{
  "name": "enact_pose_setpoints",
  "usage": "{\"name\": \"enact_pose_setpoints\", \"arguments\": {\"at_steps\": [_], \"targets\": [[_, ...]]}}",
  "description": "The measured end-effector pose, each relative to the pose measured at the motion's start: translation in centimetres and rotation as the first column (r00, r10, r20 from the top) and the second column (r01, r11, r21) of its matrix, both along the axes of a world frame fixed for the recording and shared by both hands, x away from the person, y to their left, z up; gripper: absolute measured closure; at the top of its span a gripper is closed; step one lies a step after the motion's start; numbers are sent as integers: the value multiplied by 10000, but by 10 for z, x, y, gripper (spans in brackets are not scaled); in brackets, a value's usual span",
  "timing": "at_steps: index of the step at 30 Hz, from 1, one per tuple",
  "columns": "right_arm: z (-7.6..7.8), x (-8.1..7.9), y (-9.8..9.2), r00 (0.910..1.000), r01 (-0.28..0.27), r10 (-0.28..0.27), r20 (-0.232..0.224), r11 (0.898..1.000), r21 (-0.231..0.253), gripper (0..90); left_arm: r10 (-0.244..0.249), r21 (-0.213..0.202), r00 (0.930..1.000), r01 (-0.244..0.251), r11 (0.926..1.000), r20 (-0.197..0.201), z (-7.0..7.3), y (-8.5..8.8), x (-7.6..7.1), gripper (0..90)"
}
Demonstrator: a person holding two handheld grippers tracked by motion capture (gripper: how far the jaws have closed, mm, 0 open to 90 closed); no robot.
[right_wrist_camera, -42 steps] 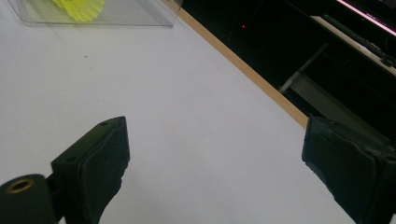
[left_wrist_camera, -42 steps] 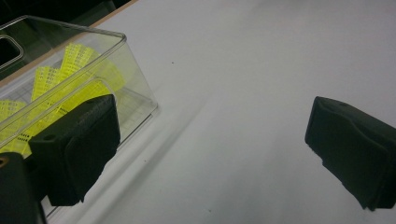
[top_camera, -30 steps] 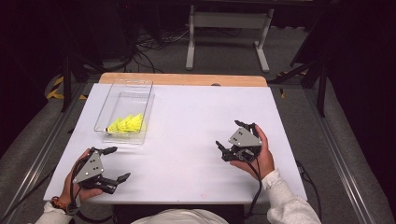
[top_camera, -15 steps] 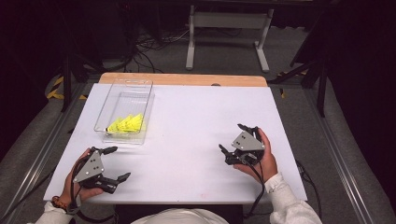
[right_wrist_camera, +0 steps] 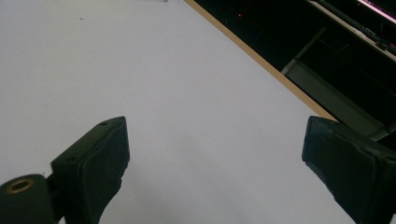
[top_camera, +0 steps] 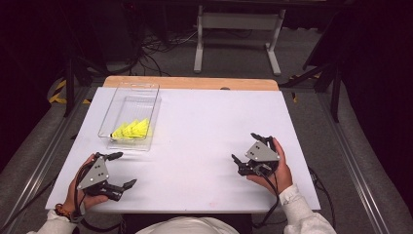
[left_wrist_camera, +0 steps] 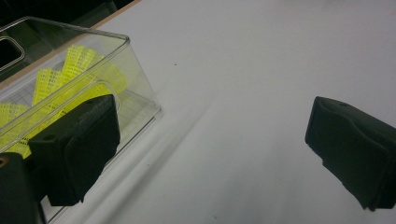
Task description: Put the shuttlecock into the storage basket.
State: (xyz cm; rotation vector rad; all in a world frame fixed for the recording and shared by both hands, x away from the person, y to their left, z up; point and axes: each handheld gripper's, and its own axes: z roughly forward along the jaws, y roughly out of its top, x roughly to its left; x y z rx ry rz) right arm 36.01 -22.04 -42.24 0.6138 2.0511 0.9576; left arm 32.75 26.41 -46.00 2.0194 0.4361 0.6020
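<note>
High view overlooks the table (top_camera: 204, 122); gripper views skim it closely.

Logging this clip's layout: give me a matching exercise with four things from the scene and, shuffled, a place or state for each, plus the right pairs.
Things:
1. yellow shuttlecocks
2. clear box
3. left gripper
4. right gripper

Places or states:
A. open, near the table's front right
B. lying inside the box's near end
C. open, just in front of the box
D. on the table's far left part

Pairs: 1-B, 2-D, 3-C, 4-A
</note>
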Motion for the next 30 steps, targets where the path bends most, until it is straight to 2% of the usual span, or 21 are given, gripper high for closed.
{"name": "enact_pose_setpoints", "arguments": {"at_steps": [7, 27, 30], "targets": [[-7, -4, -5, 10000, 1, -1, -93, 10000, -22, 82, 23, 4, 10000, -23, 10000, 11, 0, 0, 0, 42], [-22, -17, -23, 9989, 302, -286, -368, 9985, 447, 65, -75, -70, 10000, 75, 9999, 57, 1, -1, 3, 42], [-26, -21, -26, 9985, 349, -330, -430, 9984, 443, 64, -59, 15, 9999, 59, 10000, 99, 2, -2, 3, 42]]}}
